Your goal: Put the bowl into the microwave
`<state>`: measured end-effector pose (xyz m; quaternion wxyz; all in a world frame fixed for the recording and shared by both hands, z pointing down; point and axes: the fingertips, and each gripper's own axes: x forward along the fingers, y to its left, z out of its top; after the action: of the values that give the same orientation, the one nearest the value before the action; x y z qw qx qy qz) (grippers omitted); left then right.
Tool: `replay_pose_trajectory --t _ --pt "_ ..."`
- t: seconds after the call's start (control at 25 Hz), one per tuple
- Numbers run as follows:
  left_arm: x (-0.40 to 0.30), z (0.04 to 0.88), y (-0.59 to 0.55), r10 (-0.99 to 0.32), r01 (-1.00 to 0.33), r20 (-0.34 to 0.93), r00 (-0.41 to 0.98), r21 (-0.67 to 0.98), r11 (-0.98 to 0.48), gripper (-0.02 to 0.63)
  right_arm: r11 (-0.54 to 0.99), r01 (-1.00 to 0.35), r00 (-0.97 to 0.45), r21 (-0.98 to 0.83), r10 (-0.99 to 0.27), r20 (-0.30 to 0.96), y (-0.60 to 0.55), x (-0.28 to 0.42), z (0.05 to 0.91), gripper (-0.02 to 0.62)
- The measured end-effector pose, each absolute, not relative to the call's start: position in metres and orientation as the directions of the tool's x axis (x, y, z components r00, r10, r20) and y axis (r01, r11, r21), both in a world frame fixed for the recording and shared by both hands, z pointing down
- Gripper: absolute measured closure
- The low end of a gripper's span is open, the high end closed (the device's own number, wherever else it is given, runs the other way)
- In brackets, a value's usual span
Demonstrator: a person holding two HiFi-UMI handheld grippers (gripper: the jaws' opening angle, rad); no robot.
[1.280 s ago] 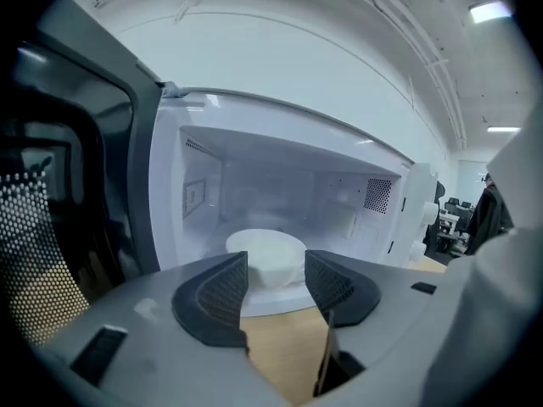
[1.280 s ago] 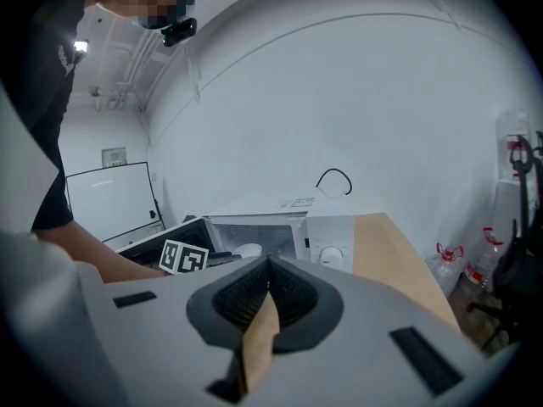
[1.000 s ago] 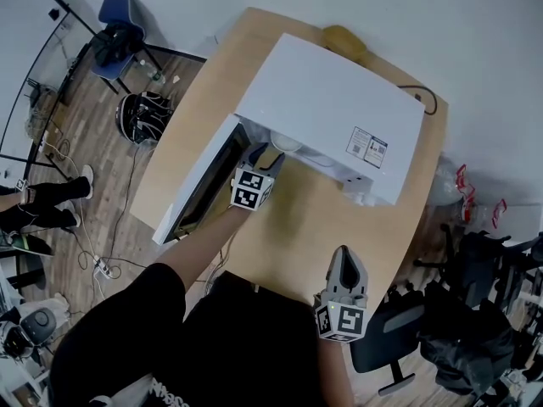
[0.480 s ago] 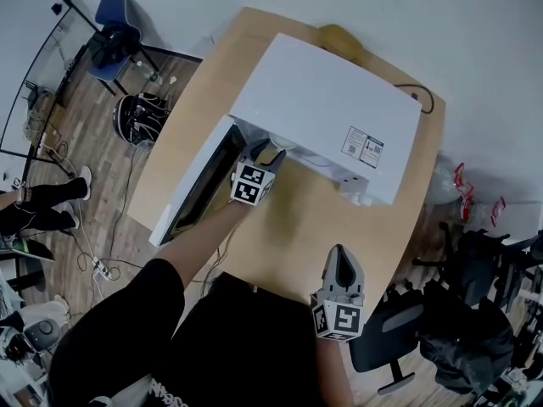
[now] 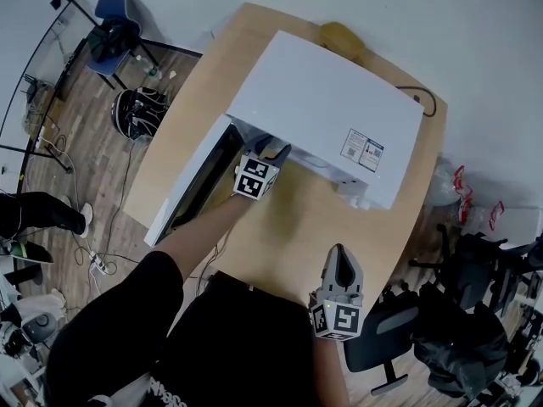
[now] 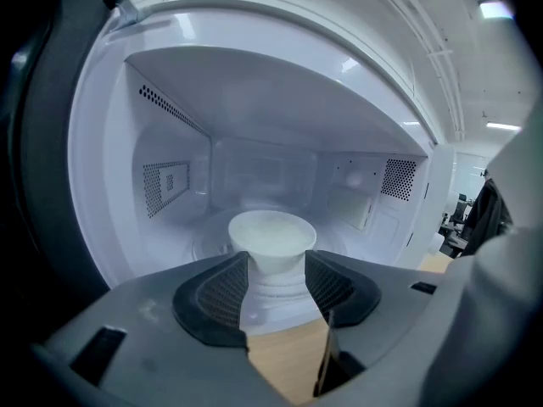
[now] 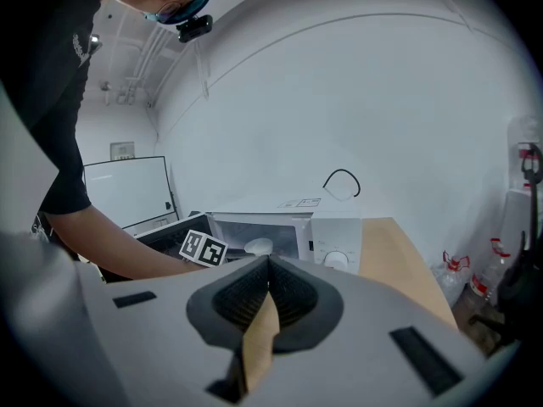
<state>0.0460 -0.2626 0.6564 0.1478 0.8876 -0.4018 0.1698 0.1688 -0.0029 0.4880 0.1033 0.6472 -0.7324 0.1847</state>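
- White bowl (image 6: 271, 231) is gripped low on its foot between the jaws of the left gripper (image 6: 276, 263); the jaws are set partway apart and pressed against its sides.
- The bowl is held inside the cavity of the white microwave (image 5: 327, 108), low over its floor; whether it rests there cannot be told.
- The microwave's door (image 5: 191, 181) is swung wide open over the wooden tabletop (image 5: 297, 227).
- The right gripper (image 7: 268, 265) is kept near the tabletop's front edge, well apart from the microwave, with its jaws closed together on nothing.
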Motion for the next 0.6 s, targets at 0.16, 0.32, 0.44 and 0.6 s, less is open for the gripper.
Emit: replay_pose_trajectory --t 0.16,0.32,0.44,0.6 --pt "0.053 0.655 -0.267 -0.665 -0.764 0.416 0.62 0.128 -0.632 0.391 0.111 -0.984 -0.158 -0.141 -0.91 0.382 -0.01 0.166 0.486 0.535" --pt "0.062 0.654 -0.275 -0.668 -0.764 0.407 0.623 0.134 -0.631 0.391 0.11 -0.983 -0.159 -0.147 -0.91 0.382 -0.013 0.167 0.487 0.535" --pt "0.067 0.654 -0.279 -0.668 -0.761 0.408 0.623 0.116 -0.639 0.391 0.111 -0.982 -0.162 -0.152 -0.908 0.387 -0.012 0.166 0.489 0.535" --pt "0.076 0.655 -0.284 -0.66 -0.752 0.411 0.629 0.109 -0.65 0.391 0.097 -0.984 -0.15 -0.151 -0.908 0.392 -0.008 0.171 0.491 0.535"
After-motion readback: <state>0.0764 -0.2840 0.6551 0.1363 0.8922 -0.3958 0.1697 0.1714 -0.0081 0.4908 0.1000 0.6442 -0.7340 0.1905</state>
